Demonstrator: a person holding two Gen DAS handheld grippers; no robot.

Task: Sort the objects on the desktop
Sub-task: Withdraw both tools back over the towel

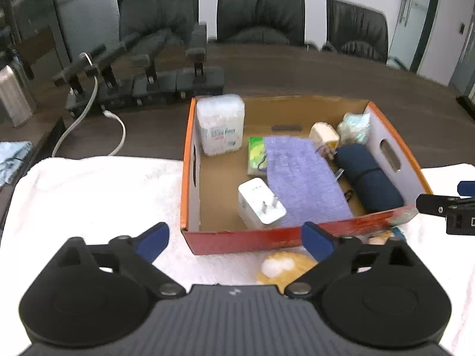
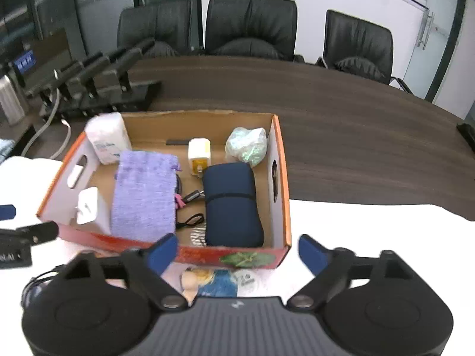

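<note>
An orange-rimmed cardboard box [image 1: 186,154] [image 2: 285,184] stands on a white towel [image 1: 89,192]. Inside lie a purple cloth [image 1: 302,178] [image 2: 142,190], a white charger [image 1: 258,204], a cotton swab tub [image 1: 221,124], a green tissue pack [image 1: 256,154], a navy pouch [image 1: 368,178] [image 2: 231,201], a cream adapter [image 1: 323,136] and a plastic bag [image 2: 246,145]. My left gripper [image 1: 236,238] is open and empty before the box's front wall. My right gripper [image 2: 237,249] is open too, above a small blue and yellow toy [image 2: 213,281]. A yellow puff [image 1: 285,267] lies in front of the box.
The towel covers the near end of a dark wooden table [image 2: 356,124]. Black stands with a white cable [image 1: 118,130] sit at the back left, beside a metal container [image 1: 12,95]. Several black chairs [image 1: 261,14] line the far edge. A blue cloth [image 1: 12,157] lies far left.
</note>
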